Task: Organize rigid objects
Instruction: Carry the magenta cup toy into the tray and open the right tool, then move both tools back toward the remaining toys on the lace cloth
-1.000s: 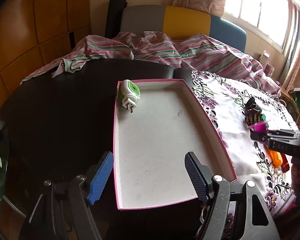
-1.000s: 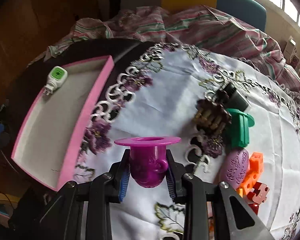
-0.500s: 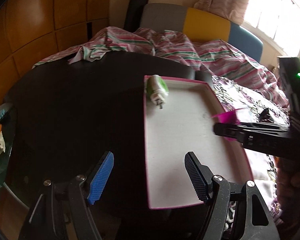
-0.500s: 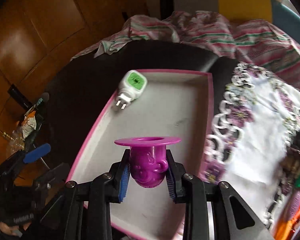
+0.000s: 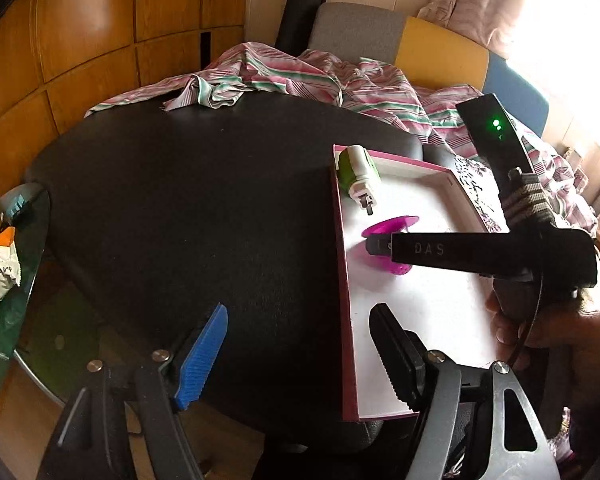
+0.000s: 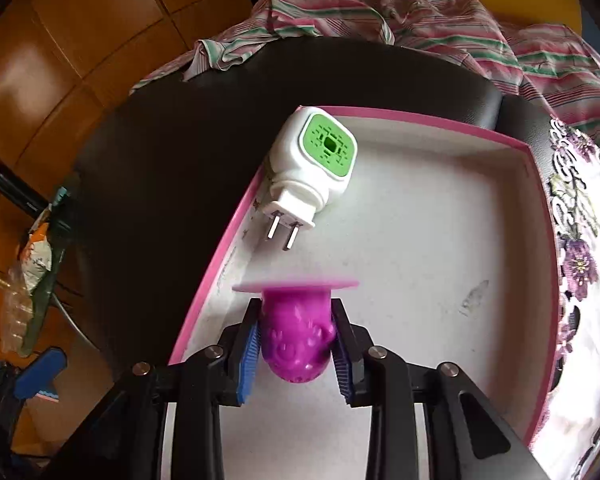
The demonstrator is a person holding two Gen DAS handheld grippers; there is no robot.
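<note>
Right gripper (image 6: 296,344): blue ribbed pads pressed on either side of a magenta plastic cup (image 6: 298,340), a moulded piece with a wide flat rim and a bulbous patterned body; the cup is held over the near-left part of the tray floor, and whether it touches the floor cannot be told. In the left wrist view the same gripper (image 5: 374,246) reaches in from the right, a hand (image 5: 548,328) gripping its handle. Pink-edged tray (image 6: 536,240): shallow, white inside, resting on a black round table (image 5: 188,208). White plug-in device (image 6: 312,164): green perforated face, two metal prongs pointing to the near side, lying against the tray's far-left wall. Left gripper (image 5: 296,356): jaws standing well apart with nothing between them, straddling the tray's near-left corner, one blue pad over bare table, the other finger over the tray. Floral white cloth (image 6: 580,248): just right of the tray. Striped fabric (image 5: 300,76): heaped at the table's far edge.
</note>
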